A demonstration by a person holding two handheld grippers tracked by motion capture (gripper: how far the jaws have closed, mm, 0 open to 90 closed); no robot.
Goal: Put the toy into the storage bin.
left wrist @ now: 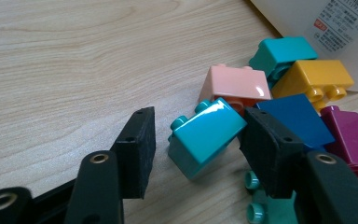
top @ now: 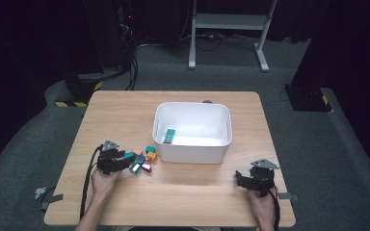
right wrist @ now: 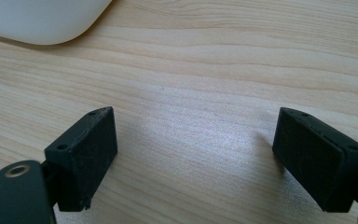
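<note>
L gripper (left wrist: 196,140) low over the table (left wrist: 65,56), jaws part open around a teal brick (left wrist: 205,135). Brick sits tilted between the pads, studs toward the L pad; R pad looks to touch its corner, L pad apart w/ a gap. Not clamped yet — nothing held. Under the R jaw, a green brick (left wrist: 261,205), studs showing.

Just beyond: pink brick (left wrist: 235,84), blue brick (left wrist: 296,119), magenta brick (left wrist: 354,137), yellow brick (left wrist: 314,77), second teal (left wrist: 282,53) — tight cluster, several touching. In the high view the pile lies by the bin's near-left corner, L gripper (top: 125,161) at its left edge.

R gripper (right wrist: 196,154) wide open over bare wood, nothing between the pads; high view puts it (top: 243,180) near the table's near-right, well apart from the bricks.

Far: white bin (top: 192,156) mid-table, one teal piece (top: 169,136) already inside.

Step, as I read it: pick of the next brick for the bin, grasp half made. Next calls for closing square on the teal brick's sides — it's tilted, could twist or squirt out — then lift clear of neighbours, carry over the rim, drop.
</note>
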